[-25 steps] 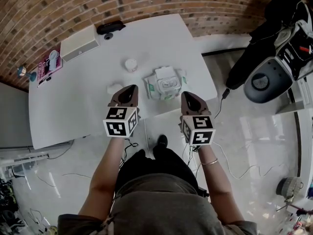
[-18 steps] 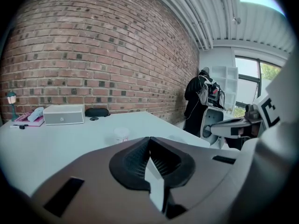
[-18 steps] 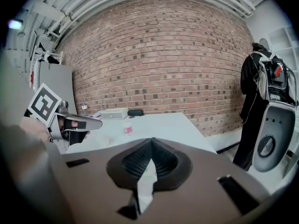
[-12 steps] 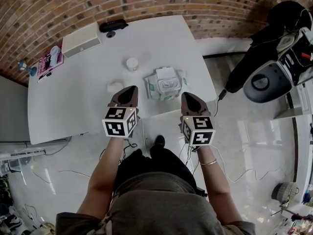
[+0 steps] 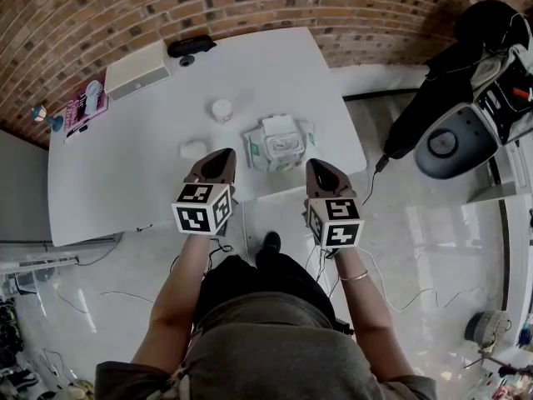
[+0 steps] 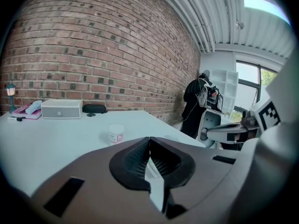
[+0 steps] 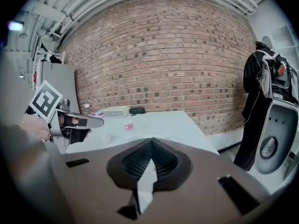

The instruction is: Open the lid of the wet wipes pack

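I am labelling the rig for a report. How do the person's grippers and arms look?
The left gripper and right gripper are brown tapered shells with black ribbed pads. Each carries a white cube with black square markers. The forearms have no sleeves; a thin bracelet circles the right wrist.

table (image 5: 125, 173): white box (image 5: 137, 71) at far edge | black pouch (image 5: 190, 46) beside it | small tub (image 5: 221, 109) near middle

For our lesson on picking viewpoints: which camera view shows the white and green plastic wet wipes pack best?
The head view: the white and green plastic wet wipes pack lies in full sight from above on the white table. Neither gripper view shows it recognisably.
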{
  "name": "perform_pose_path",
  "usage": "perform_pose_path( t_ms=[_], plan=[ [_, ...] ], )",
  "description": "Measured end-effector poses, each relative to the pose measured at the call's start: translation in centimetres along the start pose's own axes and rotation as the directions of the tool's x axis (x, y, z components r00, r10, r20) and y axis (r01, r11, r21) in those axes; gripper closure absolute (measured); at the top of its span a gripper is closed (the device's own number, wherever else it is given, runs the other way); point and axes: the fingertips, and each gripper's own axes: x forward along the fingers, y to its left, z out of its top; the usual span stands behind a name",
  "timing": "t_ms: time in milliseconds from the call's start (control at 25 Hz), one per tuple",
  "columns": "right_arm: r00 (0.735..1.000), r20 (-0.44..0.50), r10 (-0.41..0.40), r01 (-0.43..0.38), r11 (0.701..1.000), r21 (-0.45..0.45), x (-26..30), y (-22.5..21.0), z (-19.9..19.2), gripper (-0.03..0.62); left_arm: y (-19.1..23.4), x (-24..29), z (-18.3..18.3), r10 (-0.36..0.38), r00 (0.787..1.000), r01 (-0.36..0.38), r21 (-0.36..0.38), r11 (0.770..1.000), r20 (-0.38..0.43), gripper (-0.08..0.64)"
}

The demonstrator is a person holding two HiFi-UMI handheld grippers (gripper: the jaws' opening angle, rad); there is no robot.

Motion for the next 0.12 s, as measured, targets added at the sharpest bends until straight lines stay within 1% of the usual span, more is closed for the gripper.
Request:
perform_pose_path(
  t_ms=[120],
  plan=[
    [1.0, -0.002, 0.003, -0.003, 1.0, 0.0, -0.15, -0.56, -0.11, 0.589, -0.36, 0.22, 0.01, 0.001, 1.0, -0.001, -0.009, 1.0, -0.001, 0.537]
  ],
)
